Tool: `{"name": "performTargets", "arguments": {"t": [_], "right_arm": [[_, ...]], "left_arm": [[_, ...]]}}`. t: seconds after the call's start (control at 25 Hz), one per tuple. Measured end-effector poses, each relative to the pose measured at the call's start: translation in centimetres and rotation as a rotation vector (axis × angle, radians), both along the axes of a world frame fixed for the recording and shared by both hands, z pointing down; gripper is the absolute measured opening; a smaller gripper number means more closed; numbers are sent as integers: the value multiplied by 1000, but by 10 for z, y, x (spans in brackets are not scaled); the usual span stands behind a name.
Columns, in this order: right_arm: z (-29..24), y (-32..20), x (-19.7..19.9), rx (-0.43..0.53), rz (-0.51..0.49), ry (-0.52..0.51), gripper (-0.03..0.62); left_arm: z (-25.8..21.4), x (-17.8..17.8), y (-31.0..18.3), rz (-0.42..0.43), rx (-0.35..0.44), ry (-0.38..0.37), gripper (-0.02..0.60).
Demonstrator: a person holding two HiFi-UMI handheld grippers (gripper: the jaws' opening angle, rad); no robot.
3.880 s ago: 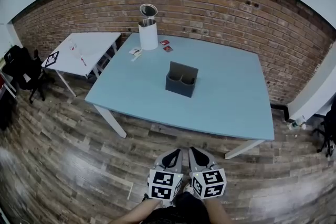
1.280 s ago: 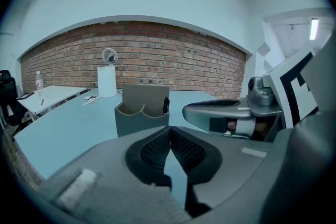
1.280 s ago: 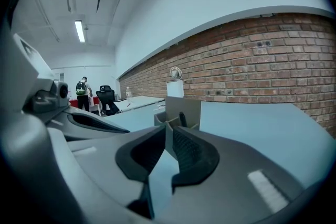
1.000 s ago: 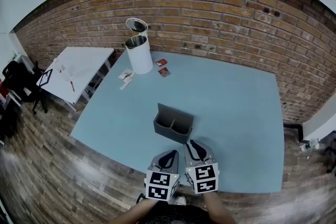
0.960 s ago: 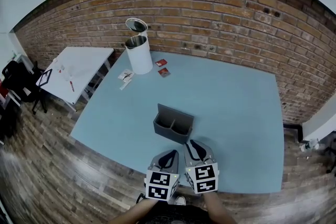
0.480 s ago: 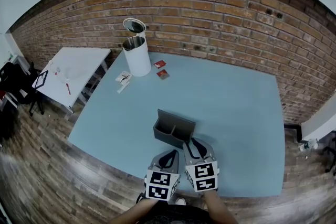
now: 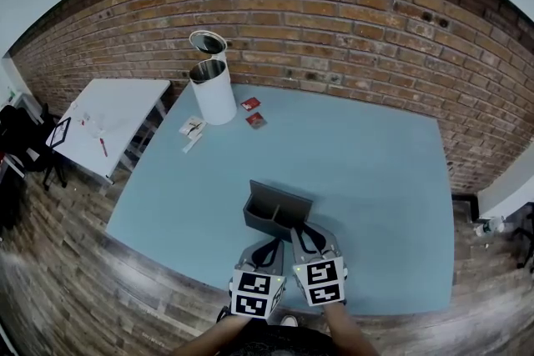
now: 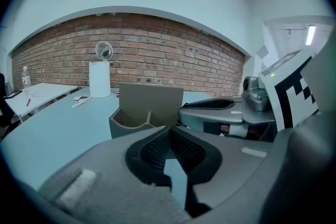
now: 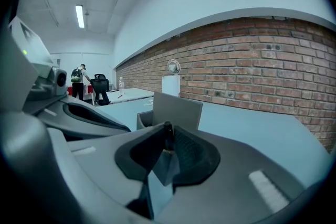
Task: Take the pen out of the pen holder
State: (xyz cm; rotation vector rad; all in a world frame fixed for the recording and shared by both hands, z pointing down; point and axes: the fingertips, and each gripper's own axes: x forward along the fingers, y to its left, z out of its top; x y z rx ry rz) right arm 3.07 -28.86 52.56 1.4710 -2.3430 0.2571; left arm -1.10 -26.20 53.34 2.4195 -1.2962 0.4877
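Left gripper (image 7: 269, 244): nearest the body, pointing away over the table's near edge; jaws narrow, tips together, nothing between them
Right gripper (image 7: 304, 235): just beside the left one, its tips slightly further ahead; jaws closing, narrowed until the tips all but meet; a thin dark sliver shows at the tips, too small to identify
Pen holder (image 7: 278, 214): grey box with two compartments and a taller back panel, upright on the table just ahead of both grippers; the right gripper's tips reach its near wall, contact cannot be told
Pen: cannot be made out in either compartment from these views
Table (image 7: 375, 171): pale blue top, bare across its right half
White cards (image 7: 192, 127): lying flat towards the far left corner
Red packets (image 7: 251, 103): two small ones, near each other, just right of the bin
Bin (image 7: 211, 92): white cylinder, upright at the far left corner, round lid tipped up behind it
Side table (image 7: 117, 108): white, left of the blue table, small items on it
Brick wall (image 7: 334, 21): runs behind both tables
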Motion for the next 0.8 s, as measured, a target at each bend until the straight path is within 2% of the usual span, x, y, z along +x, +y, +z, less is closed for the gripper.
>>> {"name": "performTargets", "arguments": {"t": [0.32,0.8], "right_arm": [[-22,3,5,91,14,8,49],[-64,24,11,232,22,-67,49]], "left_arm": [[0,1,5,11,6,-5,-2],[-12,0,22,-23,37,4,-2]]}}
